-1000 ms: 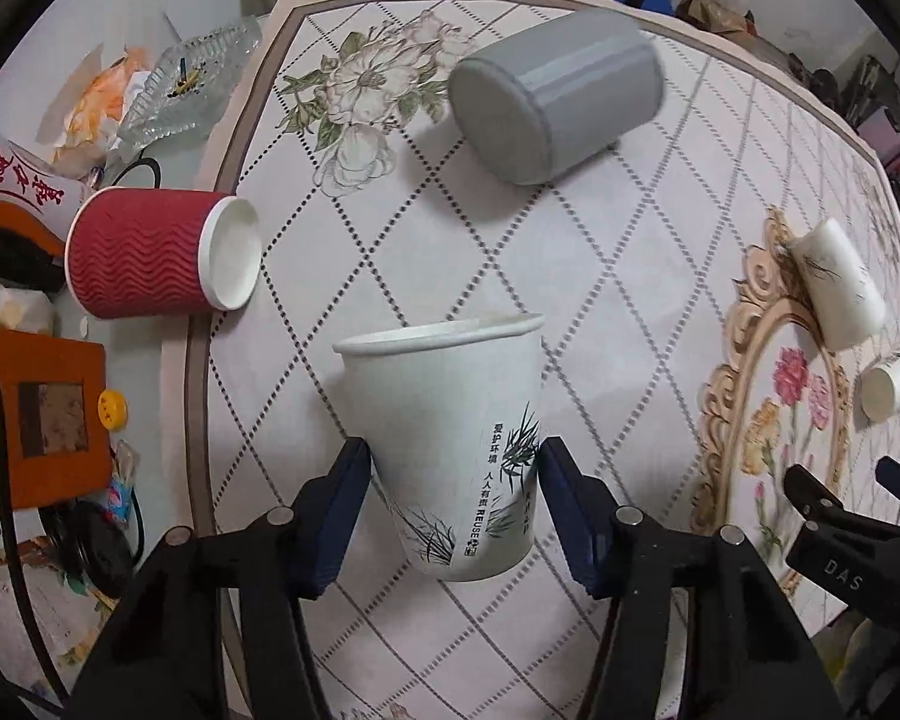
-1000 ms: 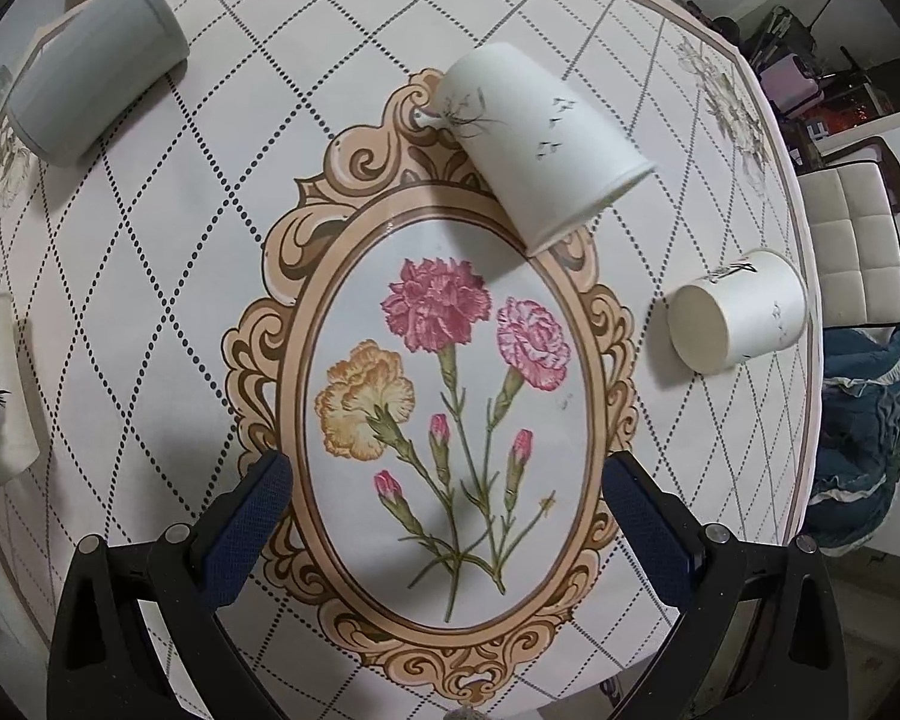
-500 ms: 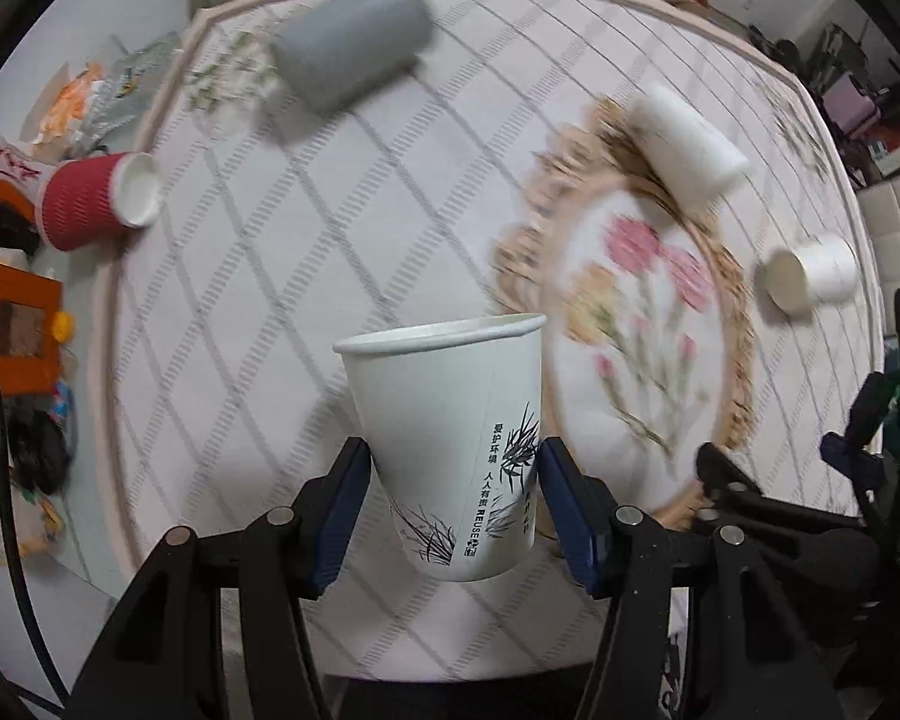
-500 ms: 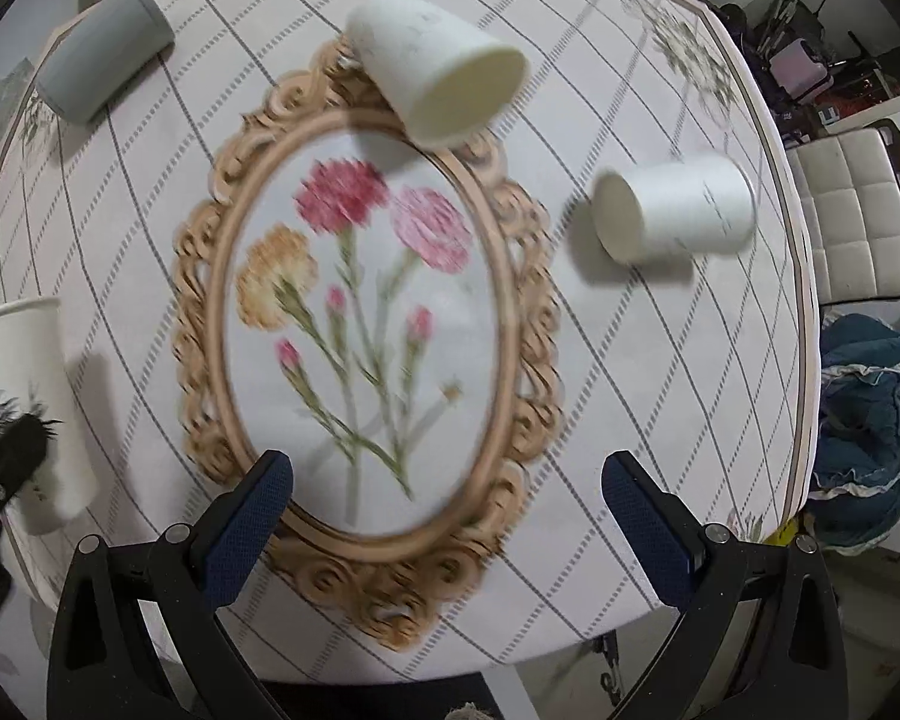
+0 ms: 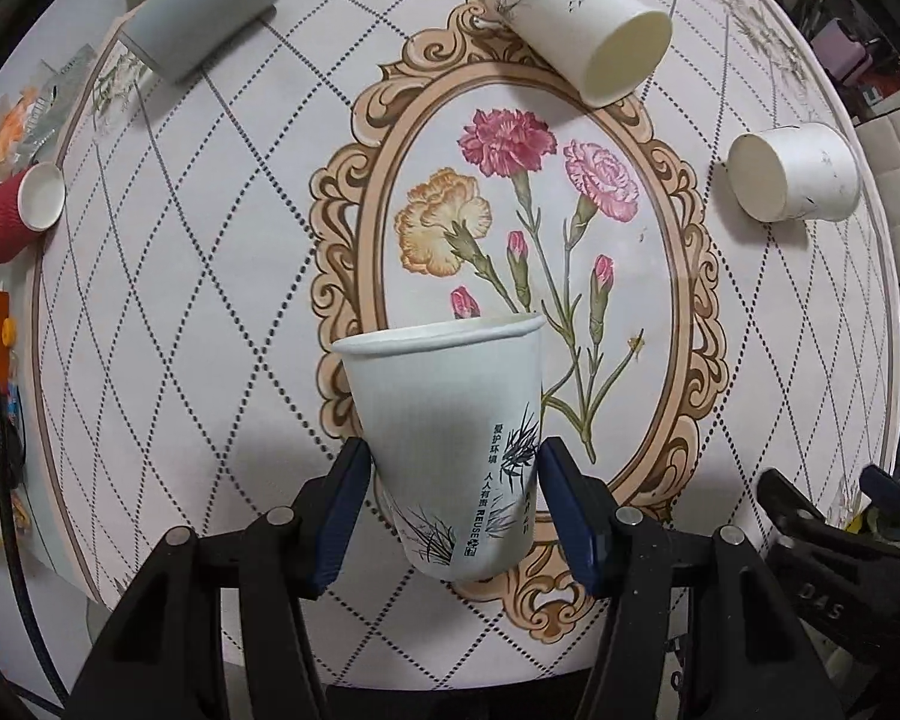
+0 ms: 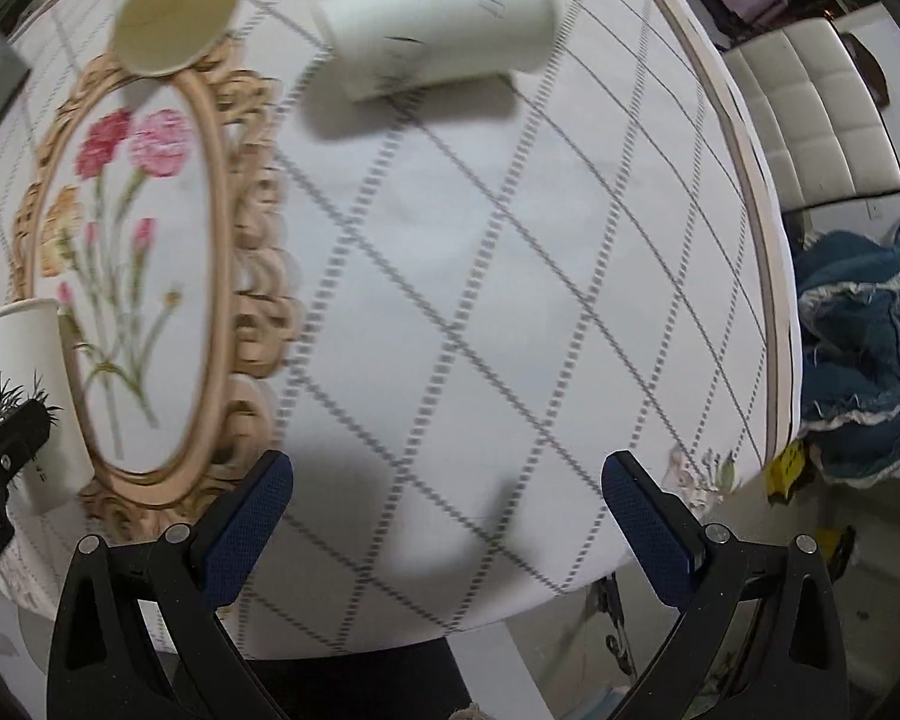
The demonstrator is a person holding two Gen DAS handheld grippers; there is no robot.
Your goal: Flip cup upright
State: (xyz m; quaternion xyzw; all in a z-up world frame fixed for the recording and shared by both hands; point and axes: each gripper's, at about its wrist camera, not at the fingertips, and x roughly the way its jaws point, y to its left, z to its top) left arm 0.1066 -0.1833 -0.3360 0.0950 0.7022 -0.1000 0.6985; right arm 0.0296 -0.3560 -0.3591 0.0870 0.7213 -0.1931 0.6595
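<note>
held cup (image 5: 450,450): white paper, rim up, slightly tilted; clamped low on its sides, above near end of oval flower frame
print: grey bamboo sketch, Chinese characters, "REUSE" readable
cup inside: not visible
left tool (image 5: 456,516): blue pads pressed on both cup sides
right tool (image 6: 447,516): pads spread wide, nothing between, over near right part of surface (image 6: 450,252); view blurred
"DAS": on black body at lower right, left view
lying cups: white (image 5: 582,30), white (image 5: 792,171), grey (image 5: 201,6), red ribbed (image 5: 18,210), all on sides; visible mouths show nothing inside
</note>
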